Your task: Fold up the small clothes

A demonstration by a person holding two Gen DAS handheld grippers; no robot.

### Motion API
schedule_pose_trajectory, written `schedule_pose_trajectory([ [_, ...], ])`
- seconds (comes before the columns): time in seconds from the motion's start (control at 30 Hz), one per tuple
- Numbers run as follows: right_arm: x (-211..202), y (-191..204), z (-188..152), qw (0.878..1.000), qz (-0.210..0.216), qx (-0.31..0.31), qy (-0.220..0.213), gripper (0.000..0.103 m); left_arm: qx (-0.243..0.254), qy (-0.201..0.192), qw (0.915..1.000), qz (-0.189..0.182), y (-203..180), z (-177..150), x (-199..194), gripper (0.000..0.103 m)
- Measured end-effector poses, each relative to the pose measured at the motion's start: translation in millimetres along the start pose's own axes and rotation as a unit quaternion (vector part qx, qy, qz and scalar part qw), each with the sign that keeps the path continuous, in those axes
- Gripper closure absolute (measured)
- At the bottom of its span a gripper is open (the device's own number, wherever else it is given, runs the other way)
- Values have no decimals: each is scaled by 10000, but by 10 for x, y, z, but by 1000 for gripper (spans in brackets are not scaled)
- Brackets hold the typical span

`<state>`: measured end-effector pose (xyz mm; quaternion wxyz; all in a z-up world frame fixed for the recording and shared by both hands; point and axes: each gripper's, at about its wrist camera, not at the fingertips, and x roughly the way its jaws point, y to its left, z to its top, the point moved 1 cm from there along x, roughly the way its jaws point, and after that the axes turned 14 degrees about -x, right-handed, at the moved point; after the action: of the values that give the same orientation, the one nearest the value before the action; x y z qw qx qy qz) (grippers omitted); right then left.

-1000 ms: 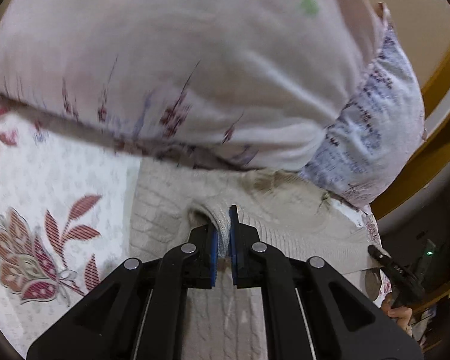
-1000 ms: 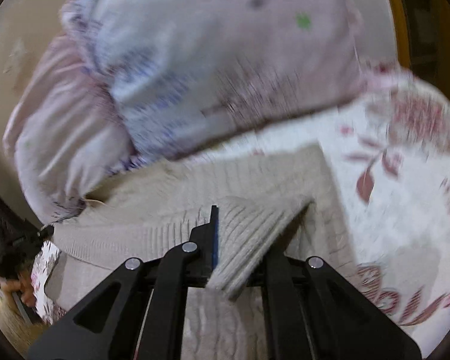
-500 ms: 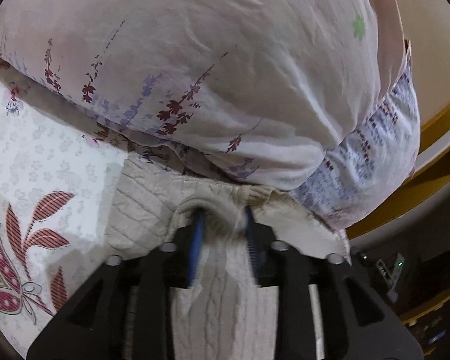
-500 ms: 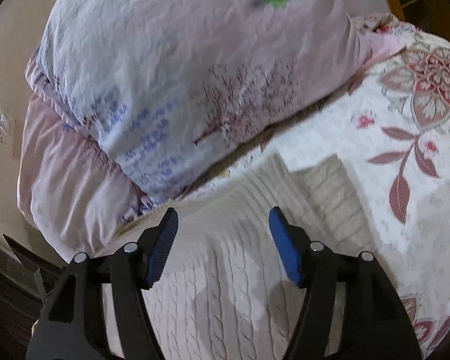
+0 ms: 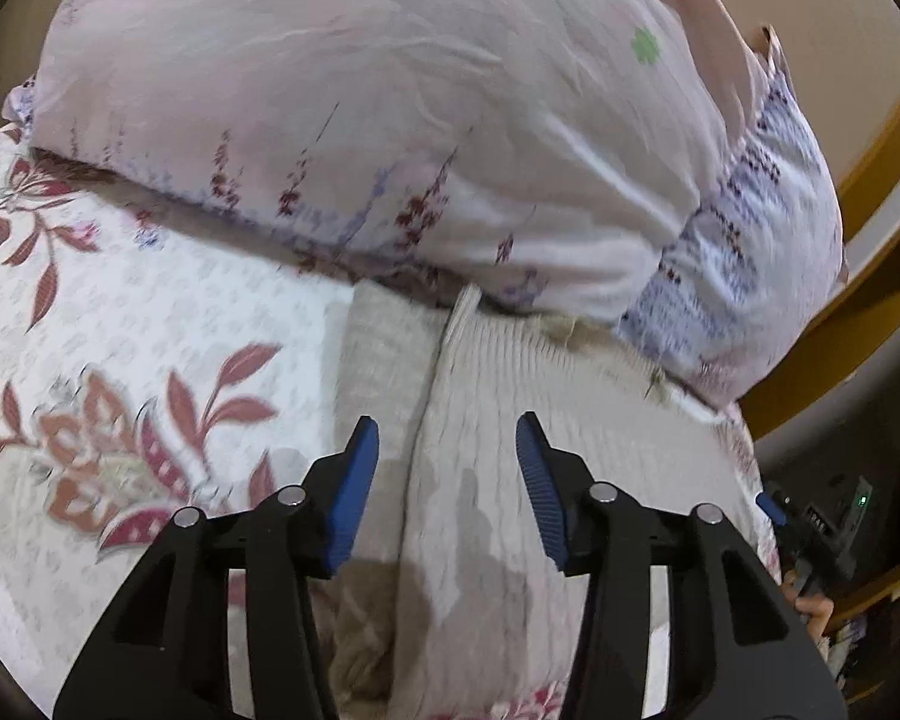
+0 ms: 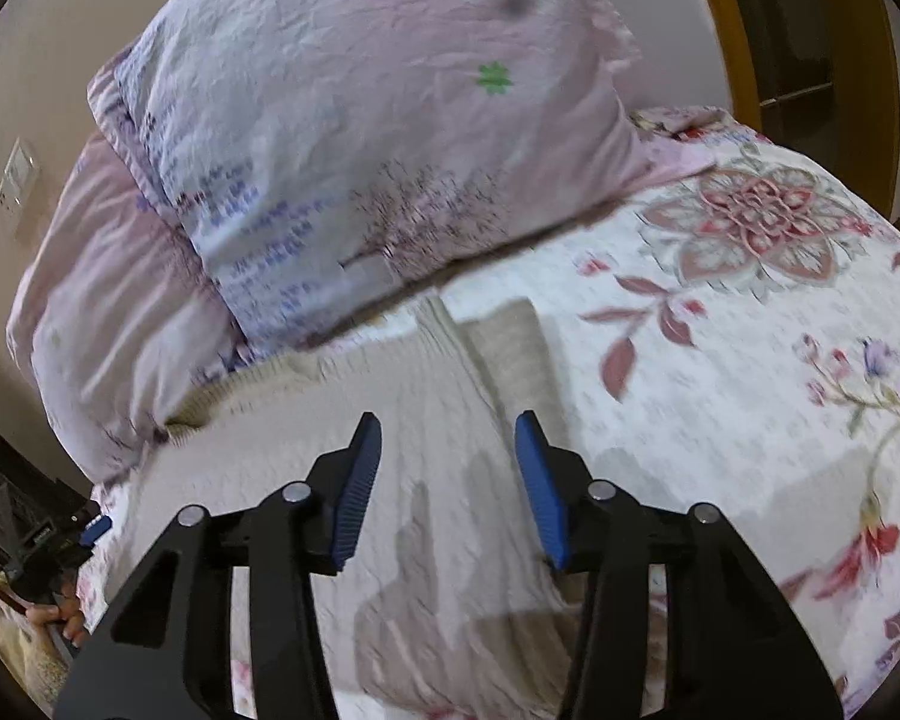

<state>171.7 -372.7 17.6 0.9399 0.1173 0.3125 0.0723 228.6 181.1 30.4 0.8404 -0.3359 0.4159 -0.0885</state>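
The beige knit sweater [image 5: 510,420] lay flat on the floral bedspread [image 5: 150,360], its far edge just under the pillows [image 5: 390,120]. One narrow panel lay folded over along its side, a ridge marking the fold. Your left gripper [image 5: 447,468] hung above the knit, jaws apart, nothing between them. Your right gripper [image 6: 447,468] was likewise over the sweater [image 6: 390,420], jaws closing on nothing, pads clear of the cloth.

Beige knit sweater [image 5: 498,480], folded on bedspread [image 5: 150,312]
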Motion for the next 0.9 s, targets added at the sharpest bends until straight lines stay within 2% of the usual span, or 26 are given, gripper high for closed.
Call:
schedule_pose_trajectory([
  [0.17,76,-50,-179,9995,-92,-19,297,66,9,169,9998,55,78,-143,0,63],
  [0.23,106,-28,-218,9991,-199,-126,358,74,20,252,9996,116,97,-196,39,66],
  [0.37,89,9,-265,9983,-331,-305,371,93,50,371,9992,124,111,-272,73,84],
  [0.4,82,9,-268,9984,-305,-303,373,93,64,401,9991,141,110,-290,82,88],
  [0.47,67,18,-271,9983,-316,-334,367,93,99,400,9990,192,102,-311,84,89],
  [0.53,54,44,-274,9980,-343,-409,351,89,122,406,9989,200,94,-317,75,88],
  [0.6,54,64,-284,9979,-307,-433,376,73,174,418,9988,208,82,-327,65,88],
  [0.67,59,89,-298,9980,-230,-449,381,71,215,448,9985,208,73,-342,63,88],
  [0.73,71,131,-303,9969,-342,-594,396,74,254,443,9985,216,62,-370,51,88],
  [0.77,81,154,-312,9958,-438,-684,425,89,279,450,9984,219,57,-381,52,88],
  [0.8,87,145,-317,9954,-476,-701,441,94,312,445,9982,238,48,-392,55,88],
  [0.9,35,85,-341,9976,-344,-478,368,95,373,440,9979,282,38,-406,64,89],
])
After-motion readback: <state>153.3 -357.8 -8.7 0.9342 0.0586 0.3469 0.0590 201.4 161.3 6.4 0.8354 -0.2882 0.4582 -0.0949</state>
